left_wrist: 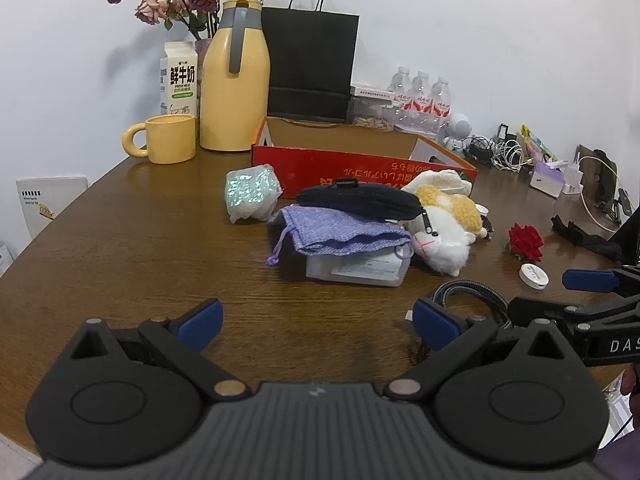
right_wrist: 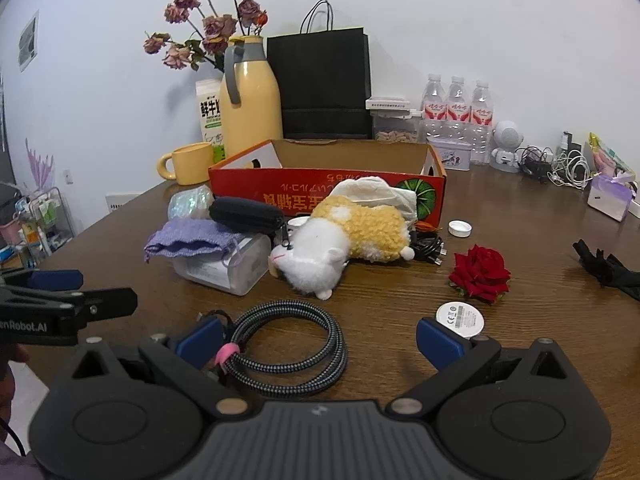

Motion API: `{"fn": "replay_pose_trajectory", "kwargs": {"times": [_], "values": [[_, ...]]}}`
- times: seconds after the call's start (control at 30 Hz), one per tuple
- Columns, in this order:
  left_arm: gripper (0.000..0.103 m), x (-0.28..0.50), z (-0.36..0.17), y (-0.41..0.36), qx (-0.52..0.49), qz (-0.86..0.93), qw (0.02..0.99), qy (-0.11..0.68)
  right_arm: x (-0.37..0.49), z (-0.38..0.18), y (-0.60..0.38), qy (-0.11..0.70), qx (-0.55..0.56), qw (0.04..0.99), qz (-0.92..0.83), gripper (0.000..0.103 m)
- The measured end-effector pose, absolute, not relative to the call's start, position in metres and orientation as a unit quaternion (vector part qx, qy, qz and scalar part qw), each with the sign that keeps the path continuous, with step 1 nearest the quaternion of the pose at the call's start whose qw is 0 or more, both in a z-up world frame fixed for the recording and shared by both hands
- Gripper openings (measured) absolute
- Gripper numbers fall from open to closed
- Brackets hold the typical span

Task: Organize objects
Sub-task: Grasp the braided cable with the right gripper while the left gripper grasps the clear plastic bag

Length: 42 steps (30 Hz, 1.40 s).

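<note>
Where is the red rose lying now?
In the right wrist view the red rose lies on the table's right part, just behind the round white disc and right of the plush toy.

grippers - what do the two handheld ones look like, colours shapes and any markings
Both look alike: the left gripper and right gripper have matte black linkage arms with silver pivot pins, two round black housings, a ribbed dark grey centre plate with a small white logo, and blue pads on the fingertips. White lettering runs along each one's side, only partly readable. Little of the person shows.
</note>
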<state>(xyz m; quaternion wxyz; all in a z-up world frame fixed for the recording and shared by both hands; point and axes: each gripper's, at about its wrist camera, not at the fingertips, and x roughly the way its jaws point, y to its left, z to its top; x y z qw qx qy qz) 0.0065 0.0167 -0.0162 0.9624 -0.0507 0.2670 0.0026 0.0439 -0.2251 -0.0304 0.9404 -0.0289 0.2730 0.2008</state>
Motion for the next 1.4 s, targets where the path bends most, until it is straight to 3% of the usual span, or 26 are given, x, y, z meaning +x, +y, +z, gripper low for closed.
{"fn": "replay_pose_trajectory", "kwargs": {"times": [0.73, 0.9, 1.0, 1.4], "values": [[0.103, 0.011, -0.024, 0.045, -0.077, 0.03, 0.956, 0.281, 0.085, -0.061, -0.184, 0.346, -0.098, 0.898, 0.252, 0.103], [0.103, 0.013, -0.025, 0.049, -0.083, 0.033, 0.954, 0.285, 0.09, -0.063, -0.185, 0.344, -0.094, 0.897, 0.261, 0.103], [0.103, 0.014, -0.025, 0.05, -0.084, 0.033, 0.954, 0.285, 0.088, -0.062, -0.186, 0.336, -0.092, 0.898, 0.269, 0.093], [0.103, 0.024, -0.01, 0.057, -0.087, 0.043, 0.959, 0.267, 0.083, -0.044, -0.207, 0.298, -0.074, 0.917, 0.254, 0.092]]}}
